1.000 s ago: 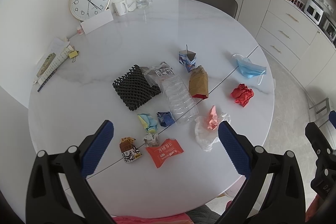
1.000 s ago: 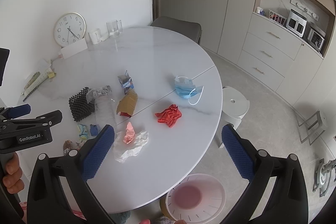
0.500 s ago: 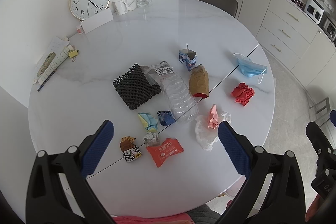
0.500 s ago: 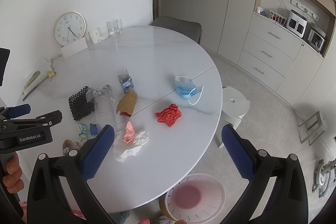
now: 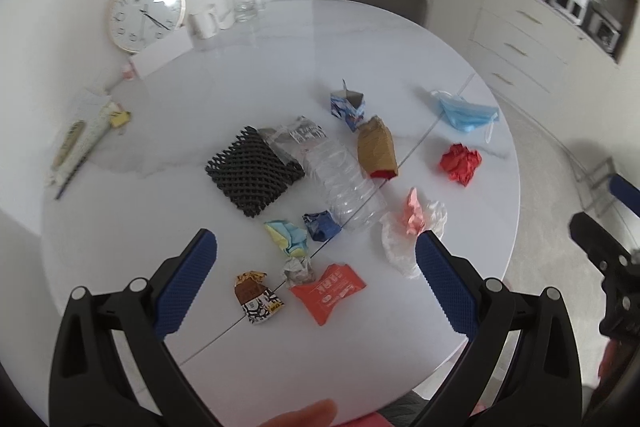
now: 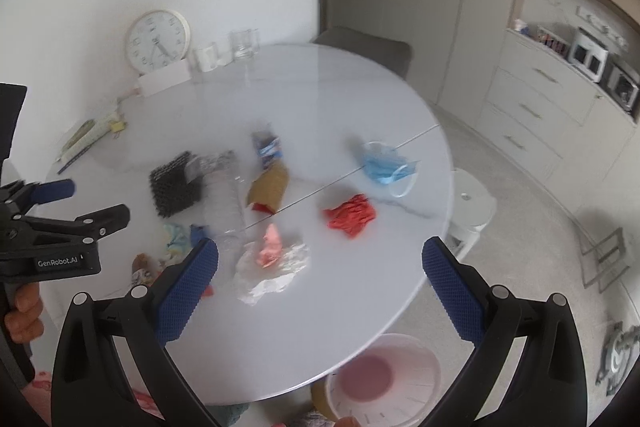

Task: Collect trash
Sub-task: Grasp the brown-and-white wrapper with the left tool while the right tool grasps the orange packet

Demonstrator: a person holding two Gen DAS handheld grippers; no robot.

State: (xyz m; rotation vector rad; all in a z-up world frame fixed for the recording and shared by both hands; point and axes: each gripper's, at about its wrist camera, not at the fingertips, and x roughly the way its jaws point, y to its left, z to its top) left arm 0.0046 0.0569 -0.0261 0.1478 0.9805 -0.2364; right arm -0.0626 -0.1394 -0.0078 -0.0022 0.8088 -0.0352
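Both grippers hang over the near edge of the table (image 5: 400, 39) with nothing between the fingers. Left gripper (image 5: 316, 279) is spread wide, lower centre of its view. Right gripper (image 6: 320, 291) is likewise spread wide.

Trash is all on the tabletop, mid-frame in both views: black mesh (image 5: 254, 173), clear bottle (image 5: 344, 183), brown pack (image 5: 376, 153), small carton (image 5: 347, 103), blue mask (image 5: 466, 111), red crumple (image 5: 460, 163), pink scrap on a white bag (image 5: 414, 227), orange pouch (image 5: 328, 293), brown wrapper (image 5: 256, 297), plus small blue and pastel wads. Bin (image 6: 384, 379) sits on the floor at the bottom of the right view, partly under the table rim. Nothing collected yet, by the look of it.

Risks:
- Bottle is light and round; an off-centre pinch likely squirts it out or rolls it into the mesh and the wads.
- Flat pouch and wrapper lie flush on slick marble, so the fingers may slide over instead of under.
- Items are packed close mid-table, so one grab could drag a neighbour along.
- Bin is half hidden by the rim; a drop released too early lands on the floor.
- Mug (image 5: 202, 23), glass (image 5: 245, 2) and clock (image 5: 146, 13) at upper left aren't trash; keep off them.

Readable text: "GenRobot.AI" on the left gripper body, seen at the left edge of the right view. Pouch and bottle label carry print, but too small to read.
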